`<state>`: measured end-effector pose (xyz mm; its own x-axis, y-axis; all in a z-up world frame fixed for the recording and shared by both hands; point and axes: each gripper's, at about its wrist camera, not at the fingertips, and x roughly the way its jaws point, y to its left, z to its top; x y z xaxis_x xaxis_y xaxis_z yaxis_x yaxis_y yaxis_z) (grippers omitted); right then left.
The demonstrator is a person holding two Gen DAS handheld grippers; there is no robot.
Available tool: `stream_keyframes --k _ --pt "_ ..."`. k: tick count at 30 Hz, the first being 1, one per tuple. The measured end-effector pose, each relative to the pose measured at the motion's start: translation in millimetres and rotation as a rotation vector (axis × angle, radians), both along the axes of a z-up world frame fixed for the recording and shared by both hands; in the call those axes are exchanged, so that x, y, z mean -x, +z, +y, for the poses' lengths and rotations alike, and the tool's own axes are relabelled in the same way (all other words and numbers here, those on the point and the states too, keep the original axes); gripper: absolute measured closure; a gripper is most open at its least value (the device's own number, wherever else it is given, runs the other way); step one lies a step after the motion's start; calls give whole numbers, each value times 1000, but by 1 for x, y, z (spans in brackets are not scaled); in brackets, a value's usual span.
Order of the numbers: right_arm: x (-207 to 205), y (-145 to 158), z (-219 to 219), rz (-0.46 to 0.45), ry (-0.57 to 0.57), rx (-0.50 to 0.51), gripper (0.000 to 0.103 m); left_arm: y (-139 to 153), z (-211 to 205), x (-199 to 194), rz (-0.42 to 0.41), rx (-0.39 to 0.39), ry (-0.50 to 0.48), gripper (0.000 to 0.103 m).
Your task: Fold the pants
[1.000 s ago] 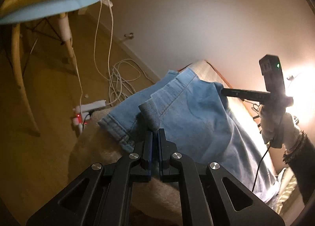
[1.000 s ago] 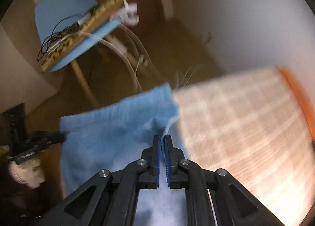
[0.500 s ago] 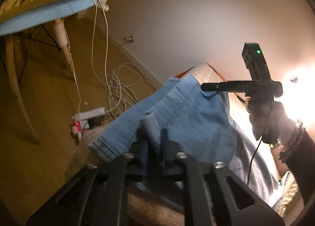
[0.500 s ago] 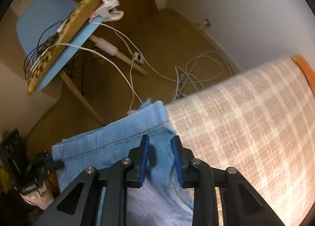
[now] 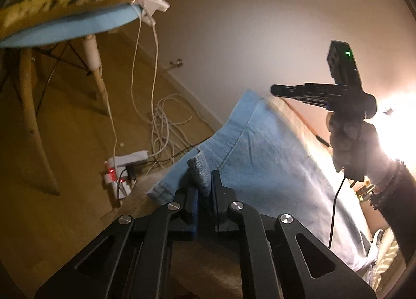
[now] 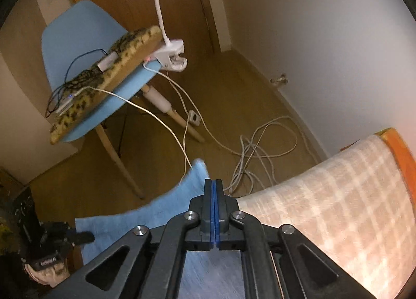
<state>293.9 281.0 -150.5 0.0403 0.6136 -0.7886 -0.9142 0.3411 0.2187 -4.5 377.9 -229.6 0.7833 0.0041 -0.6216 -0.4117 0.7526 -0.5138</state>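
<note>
Light blue denim pants [image 5: 273, 158] lie across a bed, their end toward the floor. My left gripper [image 5: 204, 187] is shut on a raised fold of denim at the near edge. My right gripper [image 6: 213, 187] is shut, blue pads flush, pinching the far edge of the pants [image 6: 166, 215]; that corner stands lifted over the floor. In the left wrist view the right gripper [image 5: 275, 90] is held by a gloved hand [image 5: 348, 142] above the far corner. The left gripper [image 6: 78, 236] shows at the lower left of the right wrist view.
A plaid bed cover [image 6: 325, 208] with an orange edge lies to the right of the pants. A blue chair [image 6: 78, 33] with a leopard-print cushion stands on the wooden floor. Loose white cables [image 6: 260, 148] and a power strip [image 5: 124, 163] lie between chair and bed.
The right gripper's jaws, open around the pants' edge half a second ago, have closed on it and the corner has lifted. The left gripper keeps its hold on the fold.
</note>
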Motion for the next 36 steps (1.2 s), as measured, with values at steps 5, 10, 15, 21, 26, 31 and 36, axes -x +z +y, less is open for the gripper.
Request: stream_keyframes --k 5,10,15,21,26,31,36 --pt "6 -30 16 28 43 62 103 -8 1 -1 6 3 -7 96" --pt "6 -17 -3 19 33 32 69 -7 3 -2 8 9 -12 96" --pt "8 18 -48 19 -35 -51 62 -5 4 -2 39 -21 -2 88" --pt "26 66 -127 -56 -139 -107 29 13 9 2 83 -69 25 78" --pt "39 100 -200 -105 -259 -126 18 43 1 9 51 -79 -6 67" --pt "58 127 -277 -167 -389 -109 17 79 -42 -2 -3 -117 -137 59" --pt "85 143 -362 -174 -519 -104 18 105 -98 -28 -15 -114 -323 59"
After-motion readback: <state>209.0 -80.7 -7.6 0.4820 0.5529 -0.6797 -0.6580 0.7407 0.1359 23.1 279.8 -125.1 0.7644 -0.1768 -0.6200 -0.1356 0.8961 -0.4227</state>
